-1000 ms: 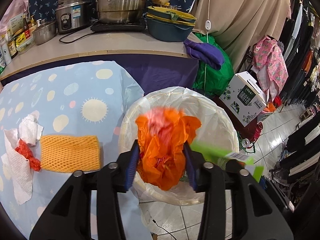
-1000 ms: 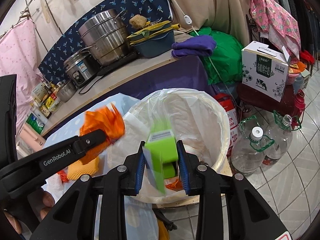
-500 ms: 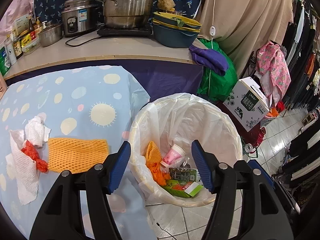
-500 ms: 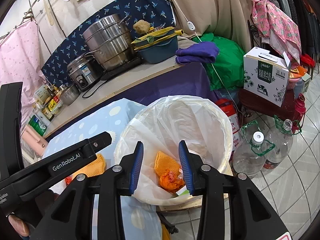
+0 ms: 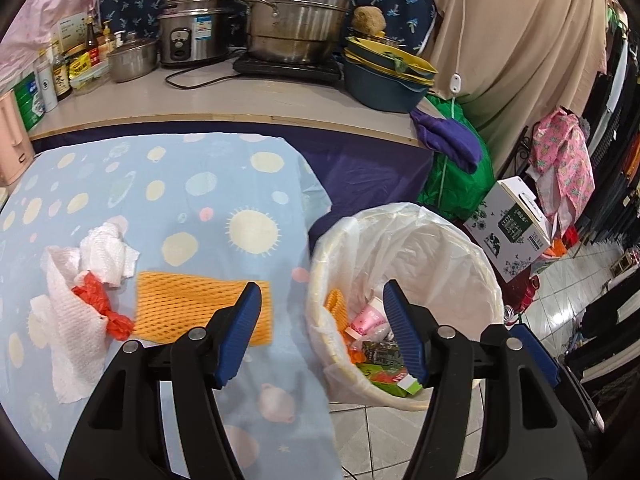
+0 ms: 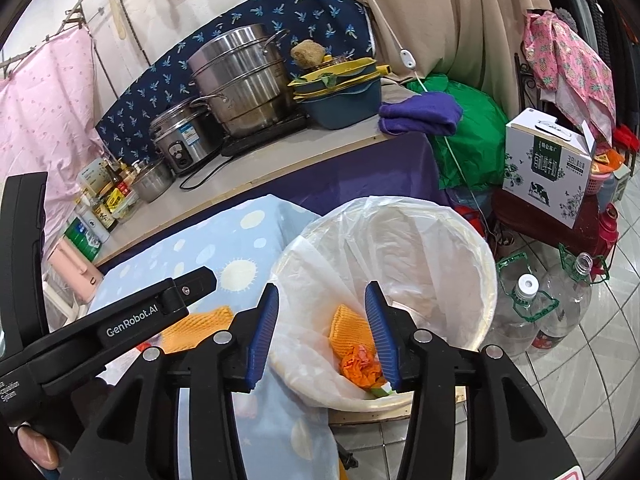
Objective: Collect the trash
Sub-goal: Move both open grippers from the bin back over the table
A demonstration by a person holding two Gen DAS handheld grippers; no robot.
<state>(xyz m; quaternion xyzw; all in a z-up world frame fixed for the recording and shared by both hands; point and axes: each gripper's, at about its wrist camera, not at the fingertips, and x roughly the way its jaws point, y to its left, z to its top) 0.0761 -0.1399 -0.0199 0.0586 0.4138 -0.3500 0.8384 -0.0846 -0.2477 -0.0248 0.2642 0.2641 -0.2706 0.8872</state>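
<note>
Left tool [image 5: 322, 300]: released, nothing between its blue pads, which have just been spreading; it hangs over the seam between bench and bin. Left wrist view, itemised. Bin [image 5: 486, 264], white liner, at 3 o'clock of the tool, standing on tiled floor just beside the bench edge. In it I count an orange net piece, a pink-printed paper cup [image 5: 366, 318], a dark wrapper and a green carton [image 5: 394, 378]. Bench [image 5: 192, 184], under a pale blue spotted cloth, at 9 to 12 o'clock. Left on it: one orange foam net [image 5: 188, 300], flat, at 10 o'clock, its near corner behind my left pad; crumpled white paper towels [image 5: 74, 320] farther out at 9 o'clock; a red plastic scrap [image 5: 102, 304] lying on the towels, touching them.

Right tool [image 6: 322, 330]: released too, empty, pads likewise just widening. Right wrist view, itemised. Same bin [image 6: 478, 240] at 12 to 2 o'clock; an orange net and a crumpled orange bag [image 6: 360, 364] show low between my pads. My left tool's black arm crosses at 9 o'clock, the foam net [image 6: 200, 326] peeking out behind it.

Status, as I judge it: part done. Several pieces binned; net, towels and red scrap outstanding.
</note>
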